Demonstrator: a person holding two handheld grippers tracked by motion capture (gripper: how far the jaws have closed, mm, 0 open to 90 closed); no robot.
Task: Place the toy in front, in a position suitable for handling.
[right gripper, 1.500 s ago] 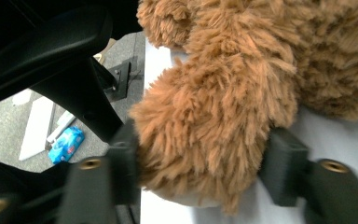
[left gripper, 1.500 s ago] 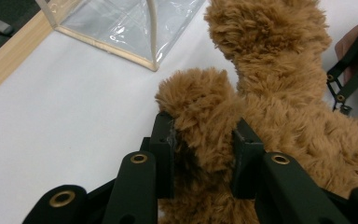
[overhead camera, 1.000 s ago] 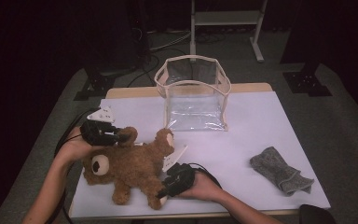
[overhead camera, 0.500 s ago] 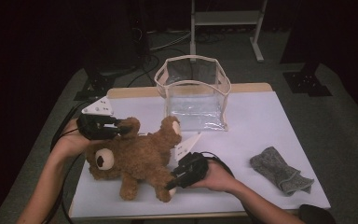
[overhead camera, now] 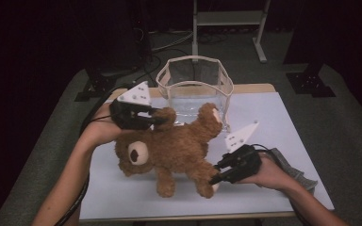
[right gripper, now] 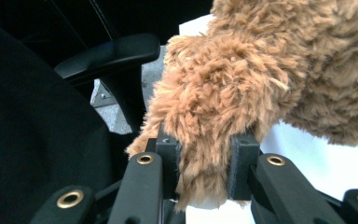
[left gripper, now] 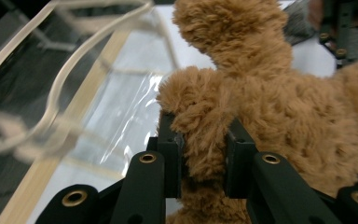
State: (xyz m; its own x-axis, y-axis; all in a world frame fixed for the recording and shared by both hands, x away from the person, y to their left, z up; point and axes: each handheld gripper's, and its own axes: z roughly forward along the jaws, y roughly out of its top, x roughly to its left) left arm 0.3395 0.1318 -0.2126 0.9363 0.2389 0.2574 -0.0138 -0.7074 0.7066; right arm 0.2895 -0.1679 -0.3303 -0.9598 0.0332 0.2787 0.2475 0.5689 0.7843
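A brown teddy bear [overhead camera: 179, 148] hangs just above the white table top [overhead camera: 292, 122], held between both grippers. My left gripper [overhead camera: 158, 120] is shut on one of its arms [left gripper: 200, 126], near the head. My right gripper [overhead camera: 214, 179] is shut on a leg [right gripper: 205, 121] at the bear's near right side. Behind the bear stands a clear plastic bag [overhead camera: 195, 82] with a pale rim, its mouth open upward; its clear film [left gripper: 121, 107] lies close beside the pinched arm in the left gripper view.
A grey cloth [overhead camera: 294, 169] lies on the table at the right, partly behind the right hand. The table's wooden far edge [overhead camera: 252, 88] runs behind the bag. A black chair armrest [right gripper: 112, 53] lies off the table's near side. Metal stand legs [overhead camera: 226, 19] rise beyond the table.
Both grippers have lifted the bear off the table and carried it away from the near edge toward the bag. The bear's body now hangs higher and closer to the bag.
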